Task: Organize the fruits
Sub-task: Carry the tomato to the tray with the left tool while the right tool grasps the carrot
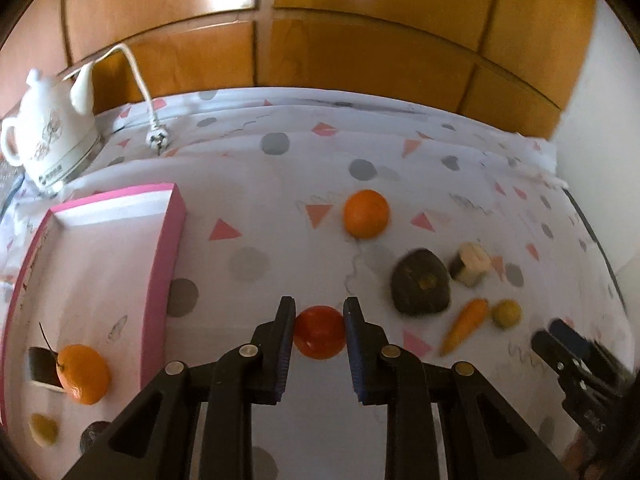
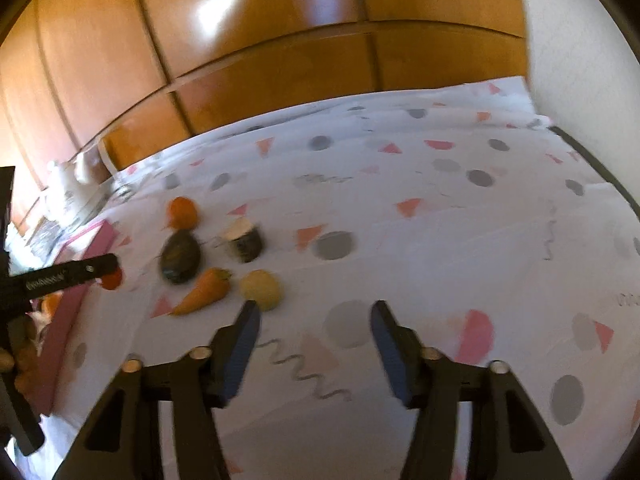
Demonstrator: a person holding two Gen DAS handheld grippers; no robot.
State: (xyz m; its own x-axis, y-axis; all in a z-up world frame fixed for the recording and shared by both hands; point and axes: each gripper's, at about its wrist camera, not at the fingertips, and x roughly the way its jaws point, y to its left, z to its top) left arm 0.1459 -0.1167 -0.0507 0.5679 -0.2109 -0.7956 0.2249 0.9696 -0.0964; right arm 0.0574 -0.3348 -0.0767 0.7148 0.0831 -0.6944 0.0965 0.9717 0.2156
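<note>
My left gripper (image 1: 319,316) is shut on a red tomato (image 1: 320,332), held just above the patterned cloth; it also shows in the right wrist view (image 2: 112,278). A pink tray (image 1: 160,264) at the left holds an orange (image 1: 83,374), a dark piece and a yellowish fruit (image 1: 43,428). On the cloth lie an orange (image 1: 366,213), a dark green squash (image 1: 420,282), a cut pale chunk (image 1: 472,264), a carrot (image 1: 464,324) and a small yellow fruit (image 1: 506,313). My right gripper (image 2: 316,328) is open and empty, just right of the yellow fruit (image 2: 262,290).
A white kettle (image 1: 52,136) with its cord and plug (image 1: 158,140) stands at the back left. A wooden wardrobe (image 1: 360,60) runs behind the table. A white wall (image 2: 580,60) is at the right. The right gripper shows in the left wrist view (image 1: 568,340).
</note>
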